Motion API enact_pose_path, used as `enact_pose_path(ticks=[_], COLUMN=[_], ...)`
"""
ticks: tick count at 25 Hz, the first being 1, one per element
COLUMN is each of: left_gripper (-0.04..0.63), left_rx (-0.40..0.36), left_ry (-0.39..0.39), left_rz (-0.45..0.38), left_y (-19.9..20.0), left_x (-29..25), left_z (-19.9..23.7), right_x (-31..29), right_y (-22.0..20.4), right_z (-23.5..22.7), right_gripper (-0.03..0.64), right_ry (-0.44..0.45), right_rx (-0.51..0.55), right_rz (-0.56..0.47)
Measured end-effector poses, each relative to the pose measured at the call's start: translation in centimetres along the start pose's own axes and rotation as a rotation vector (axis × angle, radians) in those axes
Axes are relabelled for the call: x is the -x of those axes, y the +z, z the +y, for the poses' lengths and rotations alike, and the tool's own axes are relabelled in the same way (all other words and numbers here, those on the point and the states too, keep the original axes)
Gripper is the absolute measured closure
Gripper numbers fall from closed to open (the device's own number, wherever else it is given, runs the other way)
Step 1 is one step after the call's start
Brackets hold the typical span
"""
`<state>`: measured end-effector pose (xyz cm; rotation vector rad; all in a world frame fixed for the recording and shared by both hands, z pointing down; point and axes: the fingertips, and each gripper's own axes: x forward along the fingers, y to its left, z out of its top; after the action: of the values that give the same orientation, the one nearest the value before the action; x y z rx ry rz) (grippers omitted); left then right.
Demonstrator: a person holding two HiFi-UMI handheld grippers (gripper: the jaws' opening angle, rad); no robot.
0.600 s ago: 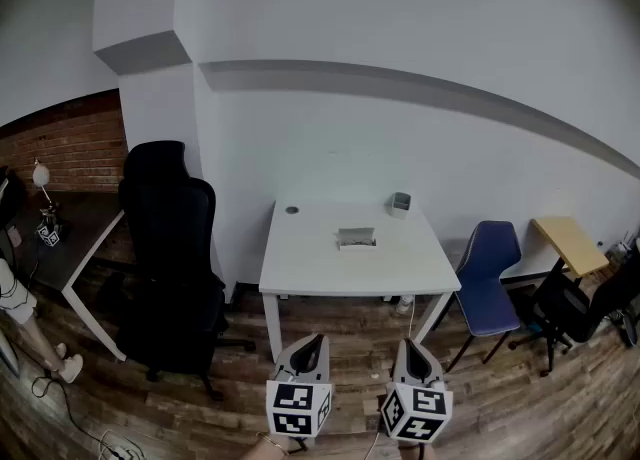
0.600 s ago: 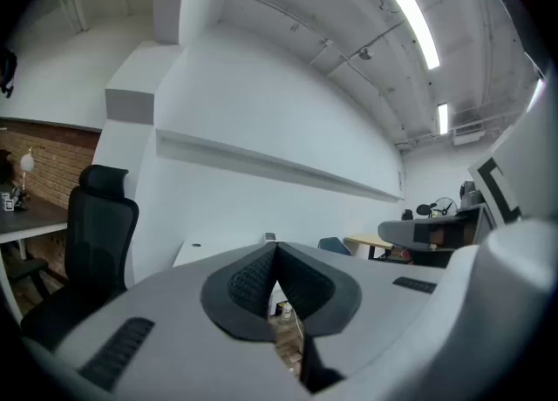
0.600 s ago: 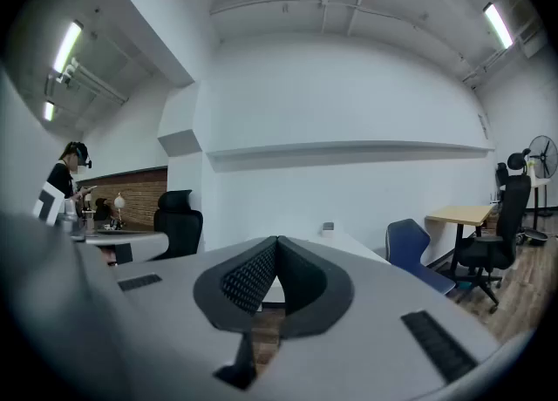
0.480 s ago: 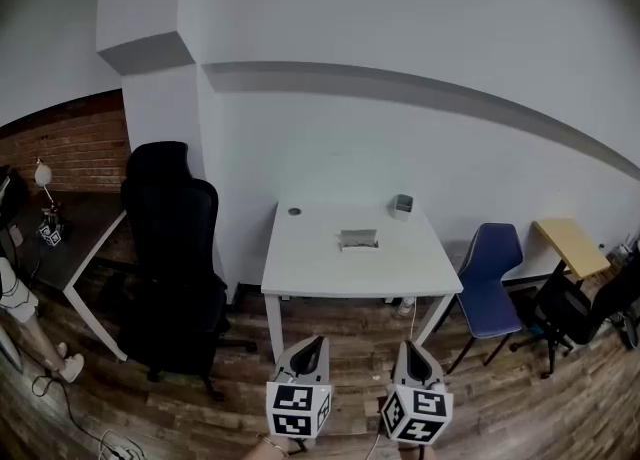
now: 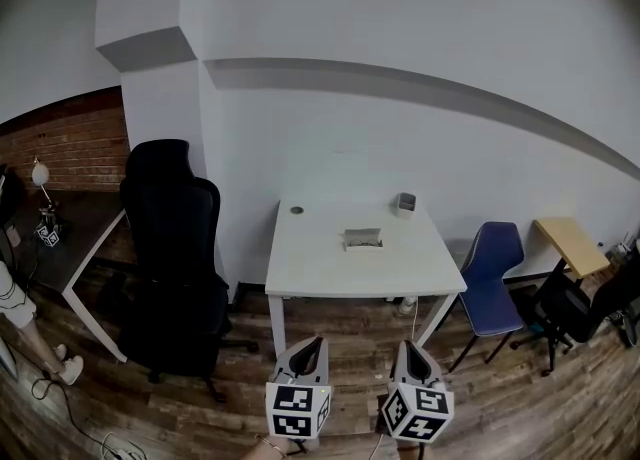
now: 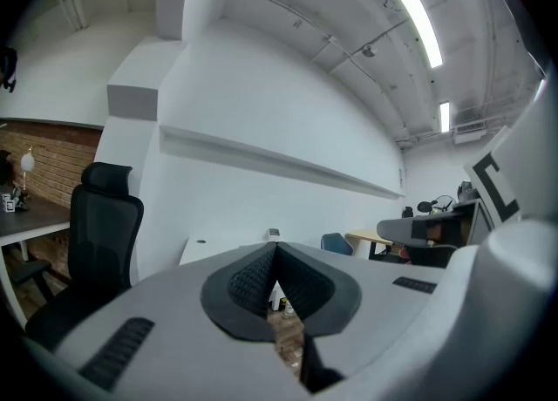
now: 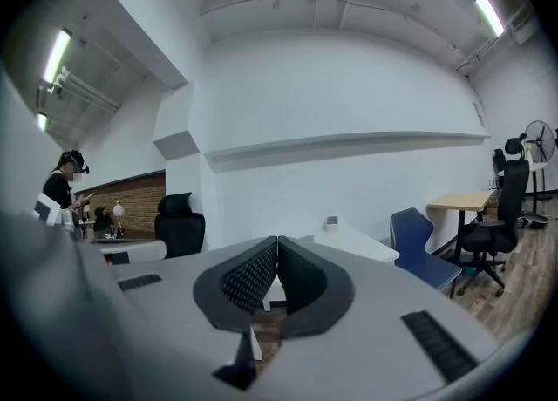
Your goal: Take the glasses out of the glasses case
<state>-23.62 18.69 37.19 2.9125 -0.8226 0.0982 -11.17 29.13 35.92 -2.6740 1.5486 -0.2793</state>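
Both the left gripper (image 5: 314,342) and right gripper (image 5: 410,346) sit empty, jaws pressed together, at lower centre; reaching the mid-frame glasses case (image 5: 363,239) likely comes first.

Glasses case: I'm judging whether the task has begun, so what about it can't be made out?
- Head view: glasses case too small; open or shut unclear.
- Left gripper view: case hidden behind shut left tongs.
- Right gripper view: case not discernible; right tongs cover part of the table.
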Motion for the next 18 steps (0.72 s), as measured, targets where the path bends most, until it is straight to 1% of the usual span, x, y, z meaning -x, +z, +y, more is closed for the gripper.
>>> enact_pose_path(ticks=[2,6,10,18], left_gripper=[0.589,0.589,0.589,0.589], left_rx=[-0.005,0.019,0.017,0.035], left_ry=[-0.009,-0.030,-0.040,-0.014], left_rz=[0.017,0.052,0.060,0.066], left_y=[-0.6,-2.1,-2.4,-2.5], left_x=[-0.1,-0.8,-2.0,-7.7], left_z=[0.3,0.5,0.6,2.2], right_x=[-0.1,-0.2,-1.2,-7.0], right_y=[-0.4,-1.7,-2.1,-1.7], right_z=[0.2,0.0,-1.0,-3.2], right_gripper=[0.584,0.584,0.584,0.584], right_ry=[-0.010,-0.033,-0.055,-0.049], right_rx=[-0.005,-0.026,-0.035,-0.049], right_rz=[0.005,0.038,0.052,0.058])
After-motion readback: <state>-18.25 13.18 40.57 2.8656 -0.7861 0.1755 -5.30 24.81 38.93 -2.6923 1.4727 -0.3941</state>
